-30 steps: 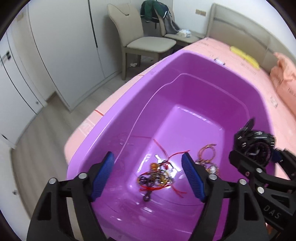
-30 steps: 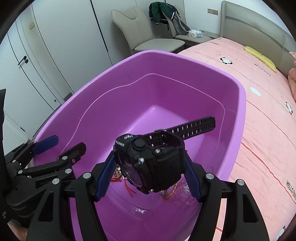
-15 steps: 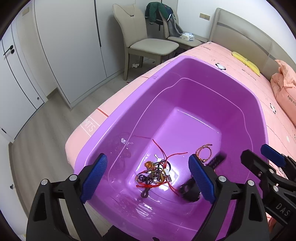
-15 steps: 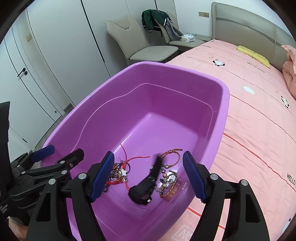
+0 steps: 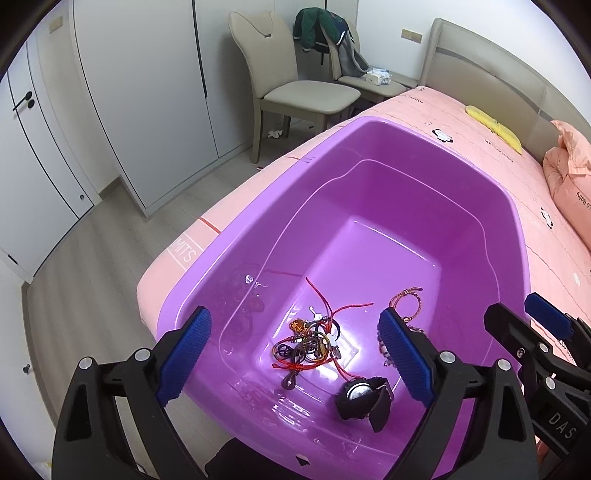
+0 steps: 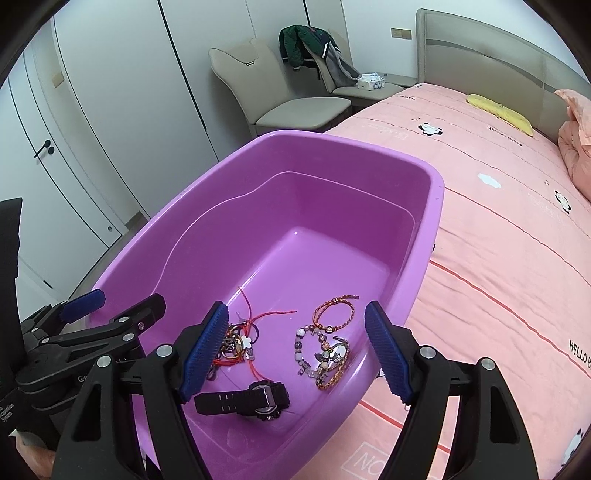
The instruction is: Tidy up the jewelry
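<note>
1. Since a second ago the watch [image 6: 255,398] has left the right gripper [image 6: 295,350] and now lies on the tub [image 6: 436,206] floor near the front wall, strap stretched to the left in the right view.
2. Right gripper hangs over the tub's near end, jaws spread and empty; its left pad [image 6: 205,350] hides part of the tangle, and its right pad covers the tub's right rim.
3. Left gripper [image 5: 295,354] hovers over the same end, jaws opening, nothing between them; its right pad [image 5: 404,356] blocks the bead bracelets in the left view.
4. Tangle [image 5: 314,343] of red cords, dark rings and small charms lies just beyond the watch, apart from it or barely touching; I cannot tell which.
5. Bead bracelets [image 6: 325,354] sit to the right of the tangle, close to the right wall, with a thin woven bracelet [image 6: 334,312] just behind them.
6. Tub rests on the pink bed [image 6: 498,240], at its corner.
7. Farther off, two beige chairs [image 5: 295,85] stand by white wardrobes [image 5: 147,74]; a green jacket [image 5: 321,29] hangs on the farther one, and a yellow item [image 5: 493,127] lies near the headboard.
</note>
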Tool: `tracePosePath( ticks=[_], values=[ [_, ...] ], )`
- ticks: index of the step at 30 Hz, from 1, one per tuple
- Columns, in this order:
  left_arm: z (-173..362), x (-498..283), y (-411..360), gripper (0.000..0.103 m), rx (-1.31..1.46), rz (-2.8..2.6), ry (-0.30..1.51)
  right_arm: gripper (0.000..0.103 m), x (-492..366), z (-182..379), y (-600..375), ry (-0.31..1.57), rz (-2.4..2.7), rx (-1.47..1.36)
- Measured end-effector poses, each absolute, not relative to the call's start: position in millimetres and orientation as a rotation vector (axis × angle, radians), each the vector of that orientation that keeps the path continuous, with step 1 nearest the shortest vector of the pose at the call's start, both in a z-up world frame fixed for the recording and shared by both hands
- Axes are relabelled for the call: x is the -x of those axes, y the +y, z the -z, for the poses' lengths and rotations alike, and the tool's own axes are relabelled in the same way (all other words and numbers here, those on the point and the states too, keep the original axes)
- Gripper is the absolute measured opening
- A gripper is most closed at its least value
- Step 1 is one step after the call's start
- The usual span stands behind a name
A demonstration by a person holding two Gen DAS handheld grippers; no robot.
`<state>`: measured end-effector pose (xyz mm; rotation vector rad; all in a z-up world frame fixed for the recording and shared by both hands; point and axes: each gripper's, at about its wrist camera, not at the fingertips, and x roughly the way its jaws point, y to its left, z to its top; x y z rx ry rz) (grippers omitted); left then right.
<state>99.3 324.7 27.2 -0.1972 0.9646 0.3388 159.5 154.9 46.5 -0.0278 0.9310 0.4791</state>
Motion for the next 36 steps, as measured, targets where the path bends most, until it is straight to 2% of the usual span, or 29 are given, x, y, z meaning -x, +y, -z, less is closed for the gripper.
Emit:
tracePosePath(
  ticks=[36],
  values=[
    [-55.3,-74.2,306.7,0.095,0.183,-0.402,0.979,0.073,-136.8,-69.5,129.9,0.936,-0.381,0.008]
  ],
)
